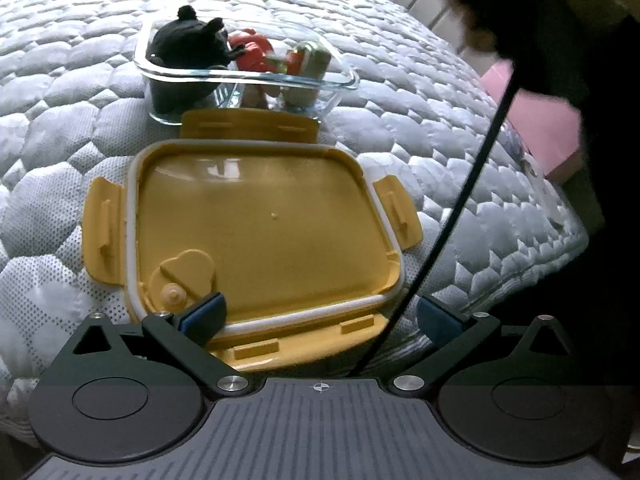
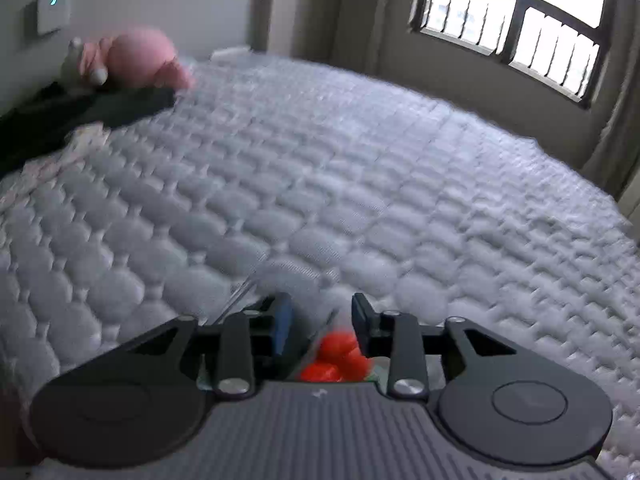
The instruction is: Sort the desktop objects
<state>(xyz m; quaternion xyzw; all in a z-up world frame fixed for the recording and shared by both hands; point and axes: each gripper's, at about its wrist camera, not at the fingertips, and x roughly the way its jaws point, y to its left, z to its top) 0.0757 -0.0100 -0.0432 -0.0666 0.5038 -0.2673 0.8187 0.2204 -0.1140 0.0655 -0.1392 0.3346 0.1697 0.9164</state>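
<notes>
The bed carries everything; just ahead of my left claw, spread wide and holding nothing, lies the yellow lid upside down; beyond it the glass box holds the toys; my right claw, half open and empty, hovers over them; sorting looks done, so closing the box seems in hand: the lid needs turning over.

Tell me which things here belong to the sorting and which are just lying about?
Job:
- clear glass container
- black plush toy, red toy and green-and-orange toy inside it
- yellow clip-lock lid, off, in front of the open left gripper

Lying about:
- pink plush
- black cloth
- pink box
</notes>
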